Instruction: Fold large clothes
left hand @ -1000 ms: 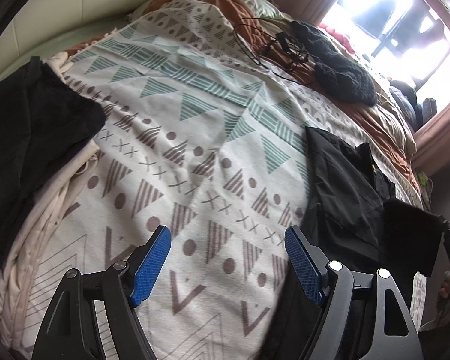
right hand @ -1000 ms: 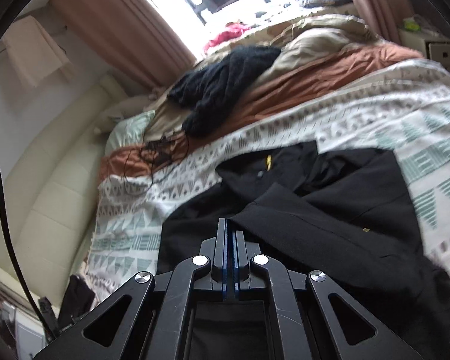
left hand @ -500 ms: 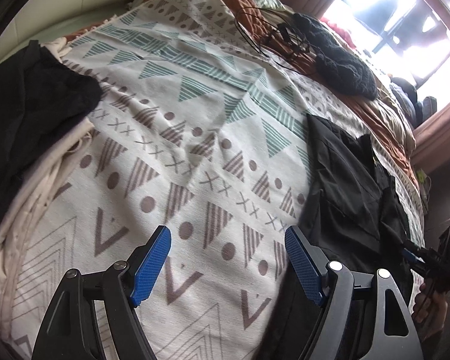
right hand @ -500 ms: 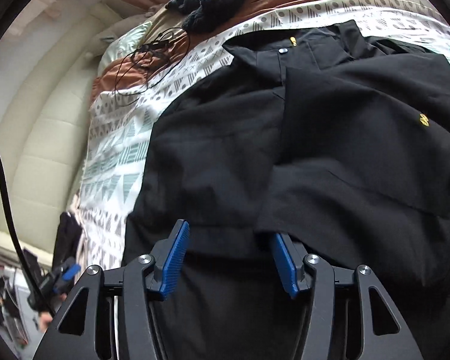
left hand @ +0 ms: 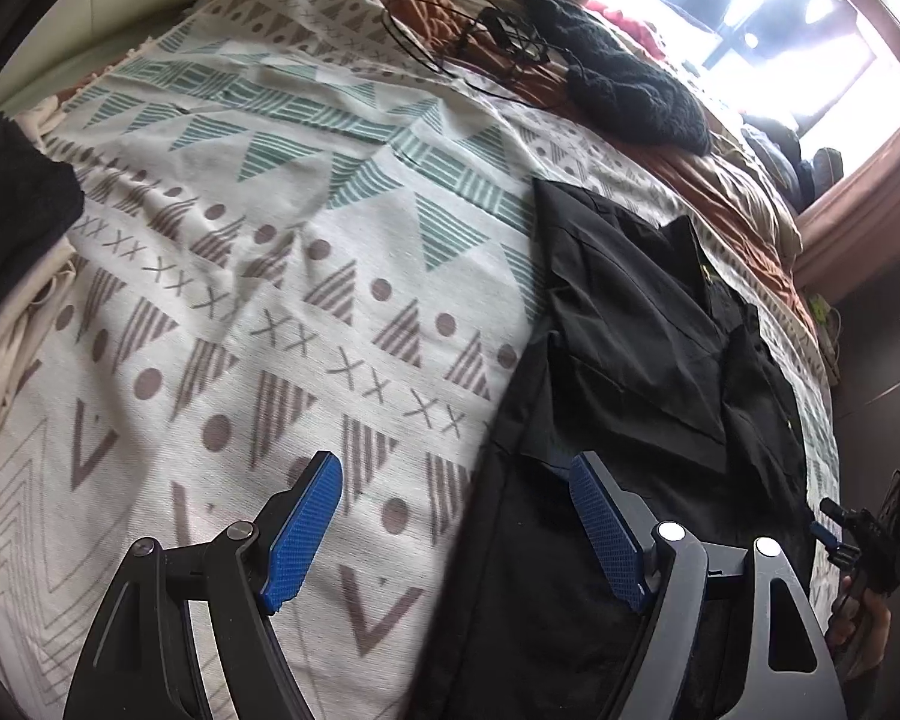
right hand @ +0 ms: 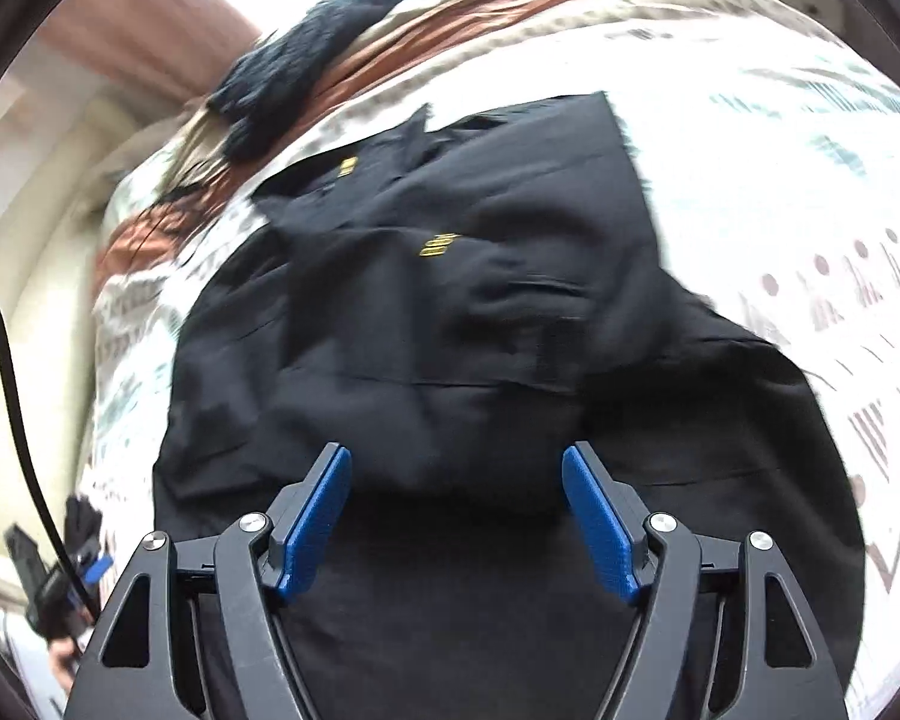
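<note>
Left gripper (left hand: 456,522) gapes; right gripper (right hand: 456,516) has just been opening, empty.

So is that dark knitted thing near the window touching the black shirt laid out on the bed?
Apart. In the left wrist view, patterned bedspread and rust-brown bedding show between the dark knitted thing and the black shirt.

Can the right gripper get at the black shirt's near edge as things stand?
Probably yes. The right gripper, its jaws just opened and empty, hangs right over the black shirt on the bed cover, with nothing between.
</note>
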A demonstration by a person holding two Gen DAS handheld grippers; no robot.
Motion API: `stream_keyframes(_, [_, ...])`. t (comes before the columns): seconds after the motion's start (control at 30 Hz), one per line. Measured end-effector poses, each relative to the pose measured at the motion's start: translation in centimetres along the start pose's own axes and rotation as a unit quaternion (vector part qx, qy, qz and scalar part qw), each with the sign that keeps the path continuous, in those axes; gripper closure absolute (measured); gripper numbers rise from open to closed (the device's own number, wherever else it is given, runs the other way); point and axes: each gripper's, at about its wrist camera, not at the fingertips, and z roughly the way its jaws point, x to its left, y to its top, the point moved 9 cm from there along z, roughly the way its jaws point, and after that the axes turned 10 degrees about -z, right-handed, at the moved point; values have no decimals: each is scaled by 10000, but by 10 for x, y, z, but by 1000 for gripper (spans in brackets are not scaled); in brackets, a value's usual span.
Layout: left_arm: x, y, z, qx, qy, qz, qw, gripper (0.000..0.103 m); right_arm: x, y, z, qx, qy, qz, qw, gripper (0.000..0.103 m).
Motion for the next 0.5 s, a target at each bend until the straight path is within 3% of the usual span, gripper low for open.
stream_keyframes(0.27, [7,-9,-4,59,205,137,9997,24,-14,-11,45,207,88,359,9991,30])
stream_keyframes(0.33, [15,-6,-10,-3,282,129,9995,24,-8,-9,49,178,48,370,9991,72])
stream_keyframes(0.4, [28,-3,-15,-64,353,26,9994,24,12,-2,43,34,232,385,9990,77])
stream_keyframes(0.5, [42,-1,-15,-49,370,-220,9991,24,52,16,26,-320,329,-160,9988,84])
